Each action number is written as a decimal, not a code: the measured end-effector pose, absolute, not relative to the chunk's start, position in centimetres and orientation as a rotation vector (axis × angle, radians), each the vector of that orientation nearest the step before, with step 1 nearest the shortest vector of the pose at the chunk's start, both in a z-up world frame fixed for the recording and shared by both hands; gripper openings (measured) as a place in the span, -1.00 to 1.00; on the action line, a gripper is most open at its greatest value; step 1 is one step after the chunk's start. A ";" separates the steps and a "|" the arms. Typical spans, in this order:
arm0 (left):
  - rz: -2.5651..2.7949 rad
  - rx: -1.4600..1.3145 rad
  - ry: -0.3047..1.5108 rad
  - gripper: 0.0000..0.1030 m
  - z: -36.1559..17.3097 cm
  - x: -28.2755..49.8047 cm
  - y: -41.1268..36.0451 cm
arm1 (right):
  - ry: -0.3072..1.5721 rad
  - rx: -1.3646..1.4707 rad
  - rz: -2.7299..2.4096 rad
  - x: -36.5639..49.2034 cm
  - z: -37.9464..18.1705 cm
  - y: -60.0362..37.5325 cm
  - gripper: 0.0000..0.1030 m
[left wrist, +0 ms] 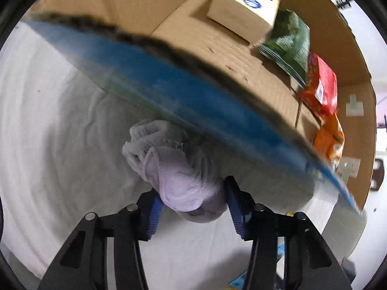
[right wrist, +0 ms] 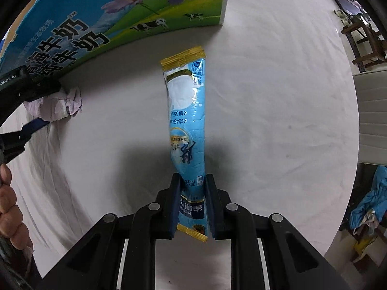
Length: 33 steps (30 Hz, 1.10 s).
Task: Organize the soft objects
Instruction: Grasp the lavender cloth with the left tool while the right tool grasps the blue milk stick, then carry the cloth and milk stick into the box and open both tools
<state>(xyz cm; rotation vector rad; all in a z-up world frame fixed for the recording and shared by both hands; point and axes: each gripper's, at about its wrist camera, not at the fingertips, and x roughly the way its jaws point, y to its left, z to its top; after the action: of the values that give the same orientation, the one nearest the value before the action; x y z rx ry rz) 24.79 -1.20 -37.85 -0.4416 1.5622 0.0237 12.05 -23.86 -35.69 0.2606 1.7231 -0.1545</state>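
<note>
My left gripper (left wrist: pixel 191 193) is shut on a rolled lilac cloth (left wrist: pixel 174 169) and holds it just below the blue rim of the open cardboard box (left wrist: pixel 193 91). The cloth also shows in the right wrist view (right wrist: pixel 54 105), beside the box's printed side (right wrist: pixel 96 24). My right gripper (right wrist: pixel 192 188) is shut on a long light-blue sachet (right wrist: pixel 187 120) with yellow sealed ends; it sticks out forward above the white tablecloth (right wrist: pixel 278 96).
Inside the box lie a cream carton (left wrist: pixel 244 7), a green bag (left wrist: pixel 287 46), a red packet (left wrist: pixel 319 87) and an orange packet (left wrist: pixel 329 140). Beyond the table's right edge stand a wooden chair (right wrist: pixel 365 41) and a blue cloth heap (right wrist: pixel 370 205).
</note>
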 end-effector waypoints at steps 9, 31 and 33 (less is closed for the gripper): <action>-0.064 -0.309 1.680 -0.15 -37.1 16.3 -0.3 | 1.776 0.263 -0.087 13.3 -36.1 -23.5 -0.64; 0.006 -0.220 1.689 -0.17 -39.8 14.7 -3.4 | 1.782 0.245 -0.125 14.7 -39.0 -21.4 -0.57; 0.003 -0.219 1.683 -0.18 -39.3 14.8 -3.7 | 1.778 0.228 -0.123 14.8 -39.1 -21.1 -0.59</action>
<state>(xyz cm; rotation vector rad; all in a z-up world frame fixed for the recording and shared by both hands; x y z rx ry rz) 14.77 -3.69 -39.28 -0.2191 1.6829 0.0027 14.78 -21.09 -39.08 0.2275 1.7782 -0.1228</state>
